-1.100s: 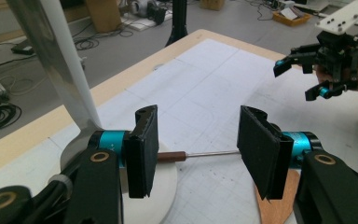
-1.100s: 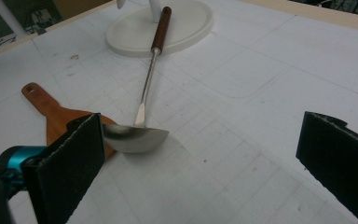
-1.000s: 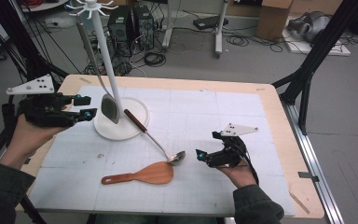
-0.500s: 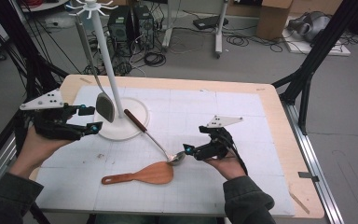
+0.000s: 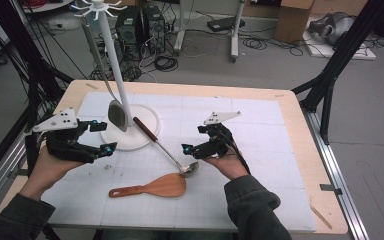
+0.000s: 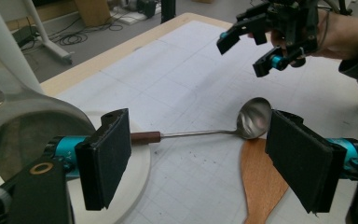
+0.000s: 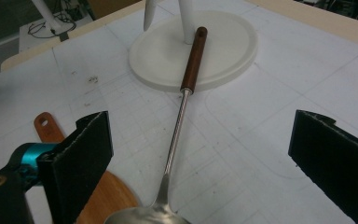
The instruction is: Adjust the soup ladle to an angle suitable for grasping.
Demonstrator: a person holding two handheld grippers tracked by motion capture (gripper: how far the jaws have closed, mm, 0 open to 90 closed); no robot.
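Note:
A steel ladle (image 5: pixel 167 152) with a brown handle lies on the white mat, handle on the stand's base (image 5: pixel 140 137), bowl (image 6: pixel 254 116) beside a wooden rice paddle (image 5: pixel 152 187). A steel spoon (image 5: pixel 116 114) hangs from the white stand (image 5: pixel 111 55). My left gripper (image 5: pixel 102 137) hovers left of the base; its jaws have just been opening, with nothing between them. It is also in its own view (image 6: pixel 203 161). My right gripper (image 5: pixel 194 139) hangs over the ladle's bowl end. Its jaws have just been closing a little but stay wide, the shaft (image 7: pixel 175 135) below the gap.
The mat (image 5: pixel 260 150) covers most of a wooden table (image 5: pixel 305 130). The stand's pole rises at the back left with hooks on top. Black frame legs and cables stand on the floor behind the table.
My left gripper has dropped away from the hanging spoon and its jaws have spread. My right gripper has moved left, from the table's right part to above the ladle's bowl.

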